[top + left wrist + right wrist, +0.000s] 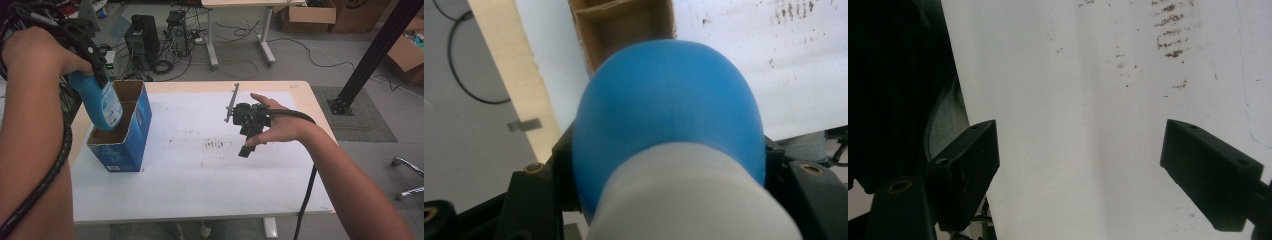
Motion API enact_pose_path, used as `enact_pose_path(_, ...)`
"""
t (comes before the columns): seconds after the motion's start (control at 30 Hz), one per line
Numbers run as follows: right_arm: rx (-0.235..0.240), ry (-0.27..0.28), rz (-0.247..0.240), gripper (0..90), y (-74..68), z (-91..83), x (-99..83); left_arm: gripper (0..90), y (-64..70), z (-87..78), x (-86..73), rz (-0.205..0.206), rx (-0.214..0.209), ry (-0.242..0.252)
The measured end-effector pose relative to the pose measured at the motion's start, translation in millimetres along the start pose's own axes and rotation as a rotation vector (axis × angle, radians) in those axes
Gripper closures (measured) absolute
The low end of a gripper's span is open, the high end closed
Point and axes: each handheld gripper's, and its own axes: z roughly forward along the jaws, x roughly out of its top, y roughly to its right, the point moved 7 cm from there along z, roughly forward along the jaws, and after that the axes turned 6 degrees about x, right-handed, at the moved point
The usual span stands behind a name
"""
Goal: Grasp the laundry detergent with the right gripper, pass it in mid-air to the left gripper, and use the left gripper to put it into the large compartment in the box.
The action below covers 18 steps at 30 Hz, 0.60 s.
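Note:
A blue bottle (101, 101) with a white label hangs bottom-down over the open top of a blue cardboard box (122, 131) at the table's left side. My left gripper (92, 62) is shut on the bottle's upper part. In the left gripper view the bottle (669, 120) bulges large between the jaws, and the box's brown inside (624, 25) lies beyond it. My right gripper (247, 134) hovers over the middle right of the white sheet (200, 165). Its jaws stand wide apart in the right gripper view, with nothing between its fingertips (968, 160).
Brown smudges (214, 145) mark the white sheet near the centre. The box has a cardboard divider inside. Behind the table on the floor are computer towers (141, 40), cables and cardboard boxes (306, 15). A black metal post (372, 50) rises at the right.

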Motion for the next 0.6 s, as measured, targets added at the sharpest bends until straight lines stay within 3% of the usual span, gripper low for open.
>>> enact_pose_path(0.6, 0.0, -0.013, 0.007, 15.6, -0.7, 5.6, -5.4, 38.4, -2.3, 91.7, 8.5, -0.026, 0.006, -0.048)
